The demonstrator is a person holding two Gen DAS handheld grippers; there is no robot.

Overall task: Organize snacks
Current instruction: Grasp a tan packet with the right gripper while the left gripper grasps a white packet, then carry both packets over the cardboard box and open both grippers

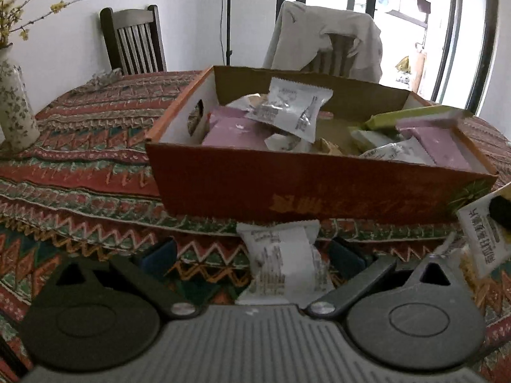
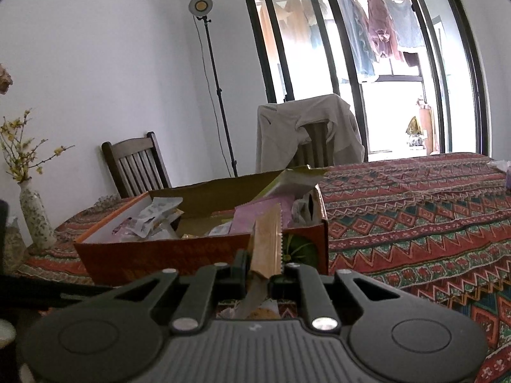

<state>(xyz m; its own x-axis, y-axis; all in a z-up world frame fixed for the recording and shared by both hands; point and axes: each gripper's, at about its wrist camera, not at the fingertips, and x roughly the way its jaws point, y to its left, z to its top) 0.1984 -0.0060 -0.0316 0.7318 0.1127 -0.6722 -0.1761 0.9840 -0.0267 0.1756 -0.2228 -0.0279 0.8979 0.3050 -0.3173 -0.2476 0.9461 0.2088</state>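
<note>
An orange cardboard box (image 1: 287,188) stands on the patterned tablecloth and holds several snack packets, pink, white and green. In front of it a white snack packet (image 1: 281,265) lies flat on the cloth, between the wide-apart fingers of my left gripper (image 1: 252,255), which is open; the pads do not press on it. In the right wrist view the same box (image 2: 159,255) sits just ahead. My right gripper (image 2: 258,274) is shut on a thin golden-brown packet (image 2: 266,242), seen edge-on and standing upright. Another white packet with green print (image 1: 482,239) shows at the right edge.
A flowered vase (image 1: 14,108) with yellow twigs stands on the table at the left. Behind the table are a dark wooden chair (image 1: 134,41) and a chair draped with a beige jacket (image 1: 322,38). A lamp stand (image 2: 217,89) and glass doors (image 2: 367,63) lie beyond.
</note>
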